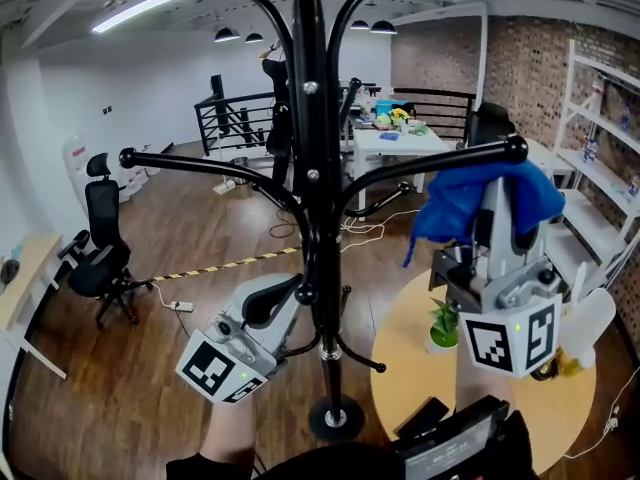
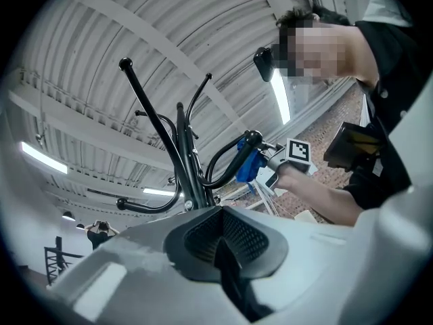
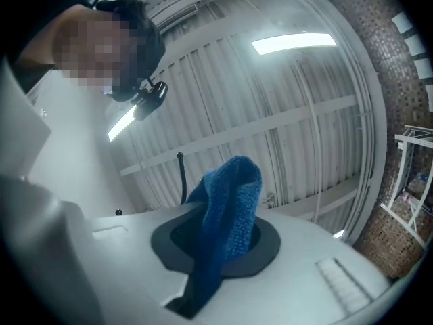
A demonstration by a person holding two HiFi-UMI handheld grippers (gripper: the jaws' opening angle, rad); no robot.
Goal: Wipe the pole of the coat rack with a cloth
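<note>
While the right gripper (image 1: pixel 497 236) is squeezing its jaws tight on the soft blue cloth (image 1: pixel 470 200), the cloth is sticking up out of the jaws and flopping over them. It is hanging right beside a curved black hook arm (image 1: pixel 440 163), on the right. The left gripper (image 1: pixel 272 298) is pressing its jaws together on nothing, low down and just left of the tall black metal coat rack pole (image 1: pixel 312 168).

There were two grippers (image 1: pixel 288 290) (image 1: pixel 496 218), one rack (image 1: pixel 310 118), one cloth (image 1: pixel 478 196), one round table (image 1: pixel 402 373) and one plant (image 1: pixel 443 324).
</note>
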